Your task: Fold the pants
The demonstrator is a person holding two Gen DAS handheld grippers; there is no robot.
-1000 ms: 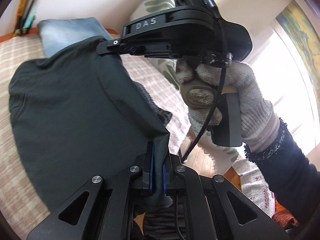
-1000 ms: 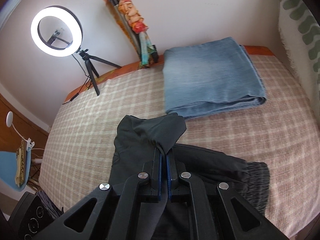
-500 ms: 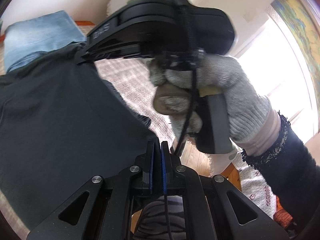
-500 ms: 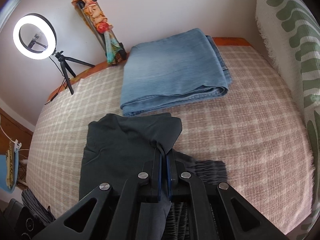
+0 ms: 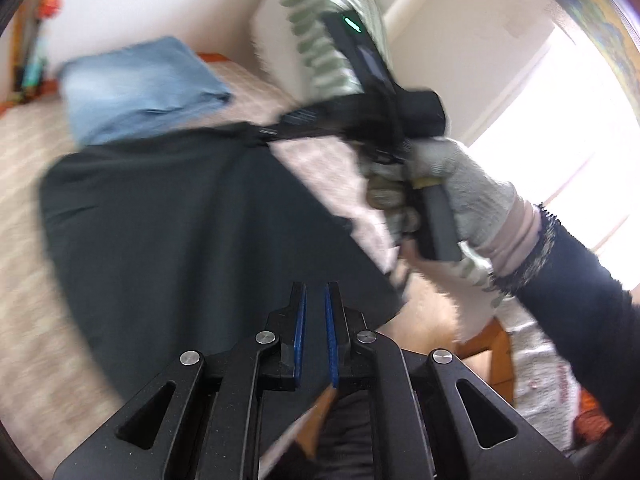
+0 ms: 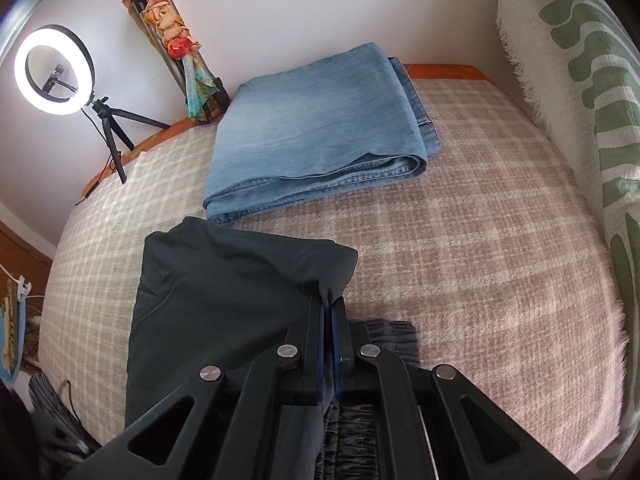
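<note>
Checked bedspread [image 6: 480,260], pinkish, over a bed against a white wall; working surface.

Item 1: dark pants [image 6: 224,292], folded over themselves, lying on the near part of the bedspread, gathered waistband showing beneath the top layer. A second ago the top layer hung lifted between both tools; now it lies down flat.

Item 2: left gripper [image 5: 314,312]. Clamped on the cloth half a second ago; its blue pads now stand slightly apart with nothing between them. View blurred.

Item 3: right gripper [image 6: 329,320]. Pads together on a pinch of the pants' folded corner.

Judgement: fold laid; right release likely next.

Item 4: folded jeans [image 6: 316,132], just beyond the pants.

Item 5: ring light [image 6: 54,64], far left.
</note>
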